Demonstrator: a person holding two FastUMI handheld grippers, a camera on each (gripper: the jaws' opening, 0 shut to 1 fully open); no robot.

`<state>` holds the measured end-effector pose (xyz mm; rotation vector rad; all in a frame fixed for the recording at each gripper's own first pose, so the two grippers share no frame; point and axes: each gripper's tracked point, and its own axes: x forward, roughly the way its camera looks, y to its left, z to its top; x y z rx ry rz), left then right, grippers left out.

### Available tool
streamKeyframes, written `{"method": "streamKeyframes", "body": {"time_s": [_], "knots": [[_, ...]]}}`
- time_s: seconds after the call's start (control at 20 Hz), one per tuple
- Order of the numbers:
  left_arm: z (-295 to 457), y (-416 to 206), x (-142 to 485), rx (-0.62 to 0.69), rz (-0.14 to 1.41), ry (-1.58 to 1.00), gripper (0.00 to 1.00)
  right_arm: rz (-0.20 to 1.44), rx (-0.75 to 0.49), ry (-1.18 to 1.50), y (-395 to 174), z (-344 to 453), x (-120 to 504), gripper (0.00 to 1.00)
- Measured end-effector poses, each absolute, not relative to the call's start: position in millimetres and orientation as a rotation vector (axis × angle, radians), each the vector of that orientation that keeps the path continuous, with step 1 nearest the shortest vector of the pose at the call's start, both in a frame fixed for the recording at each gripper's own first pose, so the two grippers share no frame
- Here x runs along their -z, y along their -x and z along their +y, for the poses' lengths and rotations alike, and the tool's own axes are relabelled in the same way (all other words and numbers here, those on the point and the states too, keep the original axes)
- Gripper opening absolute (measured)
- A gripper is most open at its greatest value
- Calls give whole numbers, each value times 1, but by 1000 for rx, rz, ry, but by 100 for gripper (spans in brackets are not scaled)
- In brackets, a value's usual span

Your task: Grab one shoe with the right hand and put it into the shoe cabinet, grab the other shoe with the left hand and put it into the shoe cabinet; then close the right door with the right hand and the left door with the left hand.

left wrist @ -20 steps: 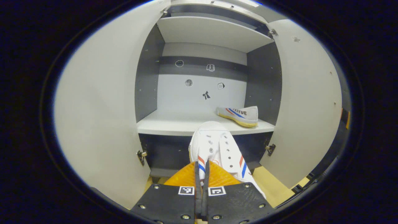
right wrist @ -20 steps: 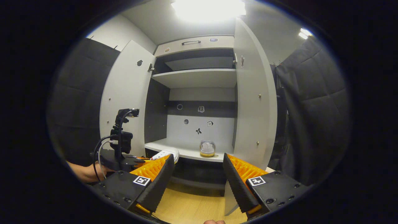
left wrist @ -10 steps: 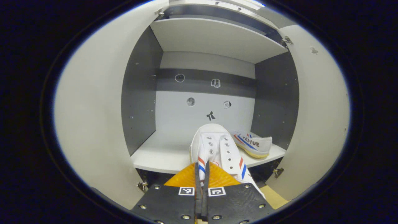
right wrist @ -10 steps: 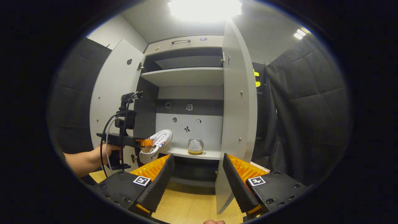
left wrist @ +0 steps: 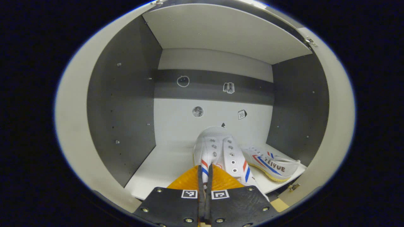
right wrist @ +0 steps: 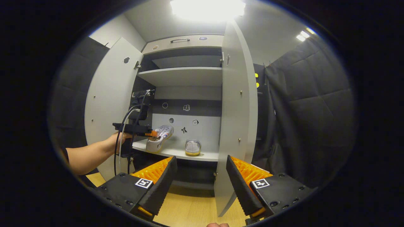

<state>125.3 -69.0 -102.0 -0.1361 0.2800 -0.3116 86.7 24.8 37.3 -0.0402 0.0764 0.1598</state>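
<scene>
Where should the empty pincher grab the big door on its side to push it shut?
Probably the free front edge of the right door, coming from the outside face. It stands wide open, almost edge-on to the right gripper, whose jaws are spread; no handle shows on it.

Black padded wall (right wrist: 303,104), wooden floor (right wrist: 192,211), bright ceiling light (right wrist: 206,6)

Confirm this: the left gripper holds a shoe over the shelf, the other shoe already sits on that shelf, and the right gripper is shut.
One thing is wrong: the right gripper is open, its jaws wide apart and holding nothing, as the right gripper view shows. The rest stands: the left gripper holds a shoe over the shelf, where the other shoe sits.
</scene>
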Motion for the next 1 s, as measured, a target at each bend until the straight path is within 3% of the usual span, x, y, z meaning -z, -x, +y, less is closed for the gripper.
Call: {"method": "streamKeyframes", "body": {"time_s": [0.65, 0.7, 0.8, 1.0], "knots": [[-77, -130, 118, 313, 395, 73, 2, 74, -142, -5, -95, 20, -42, 98], [-79, -129, 112, 316, 381, 76, 12, 69, -146, -9, -94, 19, -45, 98], [-69, -130, 96, 280, 319, 53, 16, 65, -148, -10, -94, 18, -48, 98], [-70, -99, 79, 273, 270, 34, 81, 50, -176, -28, -90, 17, -57, 98]]}}
